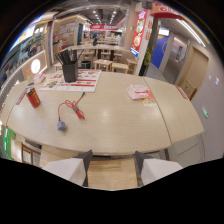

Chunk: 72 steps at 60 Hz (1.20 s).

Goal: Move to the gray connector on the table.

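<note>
Gripper (pixel 112 170) fingers are held apart, nothing between them, at the near edge of the table (pixel 120 127). The gray connector (pixel 61 125) is seen beyond and left of the fingers, on a red cable (pixel 71 107). Further back: red can (pixel 33 97), napkin (pixel 138 92), black holder (pixel 69 70) on a placemat (pixel 70 83).

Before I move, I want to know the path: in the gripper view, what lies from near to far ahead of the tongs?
Open tongs → gray connector → red cable → black utensil holder on the placemat.
</note>
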Available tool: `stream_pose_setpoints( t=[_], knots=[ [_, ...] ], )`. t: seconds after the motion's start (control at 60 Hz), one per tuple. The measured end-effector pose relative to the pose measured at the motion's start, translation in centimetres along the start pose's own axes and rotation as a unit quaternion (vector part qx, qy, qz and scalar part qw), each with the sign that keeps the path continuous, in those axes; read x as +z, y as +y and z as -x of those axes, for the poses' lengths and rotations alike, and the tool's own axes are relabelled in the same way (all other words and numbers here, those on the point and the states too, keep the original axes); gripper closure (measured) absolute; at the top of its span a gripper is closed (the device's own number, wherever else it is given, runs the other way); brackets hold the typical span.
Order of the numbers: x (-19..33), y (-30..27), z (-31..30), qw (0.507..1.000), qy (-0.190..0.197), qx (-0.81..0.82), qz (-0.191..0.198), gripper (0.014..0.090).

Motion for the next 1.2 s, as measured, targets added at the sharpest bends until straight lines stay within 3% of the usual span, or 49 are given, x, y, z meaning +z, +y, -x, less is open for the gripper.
stream_pose_setpoints(
  t=[0.233,0.633,0.967,1.2],
  knots=[
    [0.6,-0.6,3.0,1.0,-0.013,0.007,-0.005,0.0199],
    [5.0,-4.7,14.5,0.997,-0.061,0.018,-0.039,0.0201],
    [12.2,-8.8,17.9,0.998,-0.035,0.028,-0.051,0.0198],
    [13.6,-10.3,18.2,0.998,-0.032,0.032,-0.053,0.0199]
  ],
)
